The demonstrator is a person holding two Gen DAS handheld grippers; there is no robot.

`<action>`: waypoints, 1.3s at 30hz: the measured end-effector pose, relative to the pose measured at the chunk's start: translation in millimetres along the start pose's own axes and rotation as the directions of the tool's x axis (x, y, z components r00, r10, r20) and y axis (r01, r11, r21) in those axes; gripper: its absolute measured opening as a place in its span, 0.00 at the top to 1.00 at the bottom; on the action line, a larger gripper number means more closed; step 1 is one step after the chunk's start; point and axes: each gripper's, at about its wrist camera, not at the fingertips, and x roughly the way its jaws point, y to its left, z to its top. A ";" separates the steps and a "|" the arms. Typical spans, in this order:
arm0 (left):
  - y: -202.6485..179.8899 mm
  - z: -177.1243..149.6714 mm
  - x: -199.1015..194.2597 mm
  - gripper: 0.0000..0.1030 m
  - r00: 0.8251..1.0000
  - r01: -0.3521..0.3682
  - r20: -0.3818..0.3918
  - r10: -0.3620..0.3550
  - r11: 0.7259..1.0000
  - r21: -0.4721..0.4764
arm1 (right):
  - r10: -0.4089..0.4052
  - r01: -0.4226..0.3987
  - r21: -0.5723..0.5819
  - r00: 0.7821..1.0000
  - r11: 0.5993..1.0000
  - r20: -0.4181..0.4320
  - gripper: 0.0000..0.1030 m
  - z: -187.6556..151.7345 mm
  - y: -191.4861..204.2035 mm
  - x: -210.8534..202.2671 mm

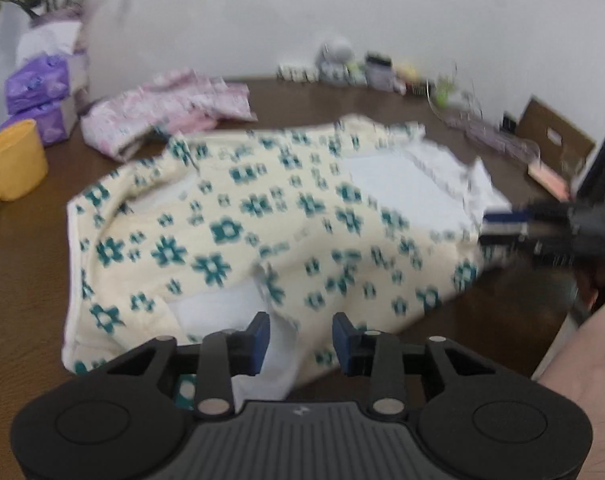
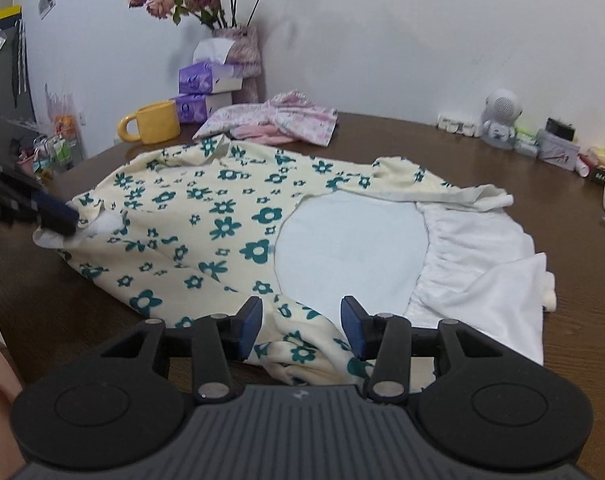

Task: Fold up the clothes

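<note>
A cream garment with teal flowers (image 1: 238, 232) (image 2: 206, 216) lies spread on the brown table (image 1: 22, 288) (image 2: 502, 160), its white lining and white frilled part (image 2: 482, 264) showing. My left gripper (image 1: 301, 340) is open at the garment's near hem, and a fold of white cloth lies loosely between its blue fingers. In the right wrist view the left gripper (image 2: 56, 212) sits at the garment's far left corner. My right gripper (image 2: 301, 330) is open over a bunched flowered edge. In the blurred left wrist view the right gripper (image 1: 502, 228) appears at the garment's right edge.
A yellow mug (image 2: 154, 122), purple tissue packs (image 2: 202, 80), a vase of flowers (image 2: 242, 52) and a pink folded garment (image 2: 278, 120) stand behind the spread garment. Small items and a white figure (image 2: 500, 118) line the wall. A cardboard box (image 1: 554, 136) sits at right.
</note>
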 end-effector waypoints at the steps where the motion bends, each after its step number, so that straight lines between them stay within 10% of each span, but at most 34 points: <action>1: 0.6 -0.7 6.3 0.87 1.000 -0.011 -0.026 0.012 1.000 0.005 | -0.005 0.005 0.003 1.000 1.000 -0.005 0.57 -1.1 1.0 0.9; 13: 21.2 -3.6 9.3 0.89 0.996 -0.036 -0.086 0.035 0.999 -0.006 | -0.069 0.069 0.026 0.998 0.997 -0.003 0.56 -18.8 2.3 -7.6; 21: 13.3 7.4 -11.6 0.74 0.993 0.041 0.107 -0.039 0.999 -0.016 | -0.171 0.165 0.108 0.984 0.980 0.042 0.56 -16.7 -15.8 -37.4; 39: 22.3 -2.2 32.6 0.94 0.996 0.053 0.070 -0.047 0.994 -0.091 | -0.251 0.256 0.186 0.967 0.949 -0.054 0.71 -43.3 -35.3 -15.4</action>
